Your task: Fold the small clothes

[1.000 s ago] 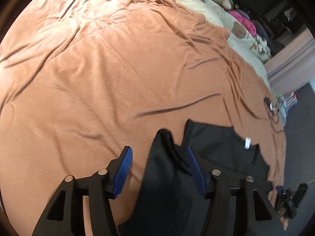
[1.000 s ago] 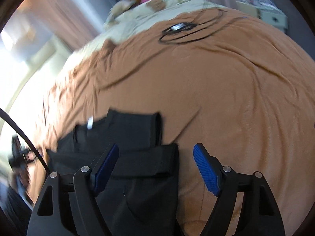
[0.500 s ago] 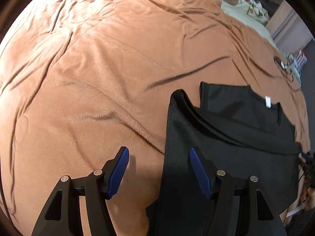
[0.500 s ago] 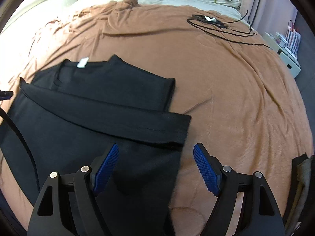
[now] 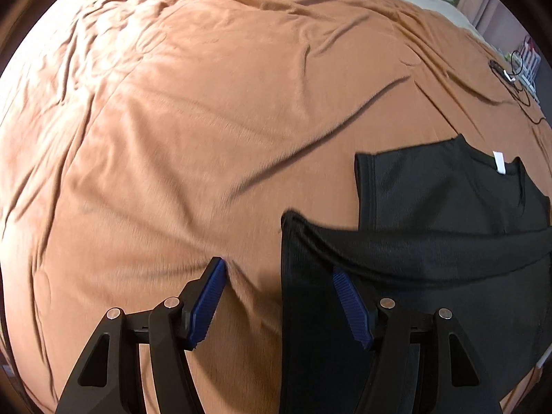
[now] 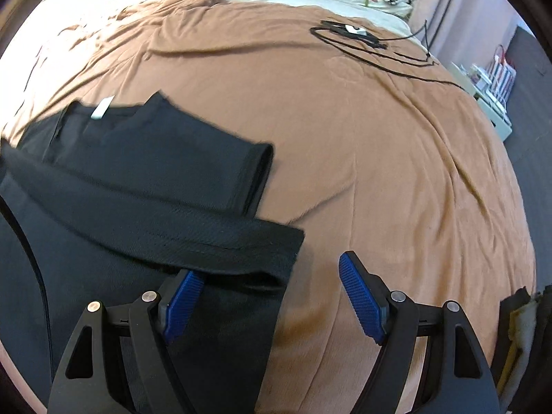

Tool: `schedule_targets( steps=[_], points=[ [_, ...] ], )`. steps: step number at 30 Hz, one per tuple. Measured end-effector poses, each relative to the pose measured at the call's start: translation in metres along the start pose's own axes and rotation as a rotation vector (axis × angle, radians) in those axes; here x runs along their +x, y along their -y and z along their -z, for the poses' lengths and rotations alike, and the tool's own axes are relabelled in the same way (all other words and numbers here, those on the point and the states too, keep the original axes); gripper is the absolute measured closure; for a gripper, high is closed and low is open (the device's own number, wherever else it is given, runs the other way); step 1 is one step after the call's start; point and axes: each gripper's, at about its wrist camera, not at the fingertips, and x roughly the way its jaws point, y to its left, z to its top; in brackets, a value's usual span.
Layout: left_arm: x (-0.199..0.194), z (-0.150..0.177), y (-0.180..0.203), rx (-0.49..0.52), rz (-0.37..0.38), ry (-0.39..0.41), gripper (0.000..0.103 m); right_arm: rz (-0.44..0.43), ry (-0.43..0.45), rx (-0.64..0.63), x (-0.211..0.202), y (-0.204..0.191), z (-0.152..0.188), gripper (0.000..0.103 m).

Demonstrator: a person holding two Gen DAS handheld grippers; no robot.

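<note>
Black shirt (image 5: 431,241) part folded, lower edge cut off, left gripper (image 5: 279,305) and right gripper (image 6: 272,296) both spread, empty

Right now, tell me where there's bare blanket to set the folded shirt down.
The widest bare patch of the brown blanket lies left of the black shirt, up toward the pillows. A second lies right of the shirt's sleeve, below the black cable. The near side is crowded: shirt, left gripper, right gripper.

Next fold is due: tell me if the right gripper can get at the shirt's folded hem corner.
Probably yes. The right gripper is open, straddling the hem corner of the shirt on the blanket; nothing lies between them.
</note>
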Motion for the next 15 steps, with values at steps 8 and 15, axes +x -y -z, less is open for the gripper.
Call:
schedule_targets(
  steps=[8, 15],
  points=[
    [0.013, -0.031, 0.0, 0.009, -0.022, 0.025, 0.037, 0.037, 0.04, 0.095, 0.023, 0.022, -0.022, 0.026],
    [0.008, -0.042, -0.004, -0.019, 0.063, 0.067, 0.045, -0.048, 0.054, 0.211, 0.024, 0.043, -0.017, 0.026]
  ],
)
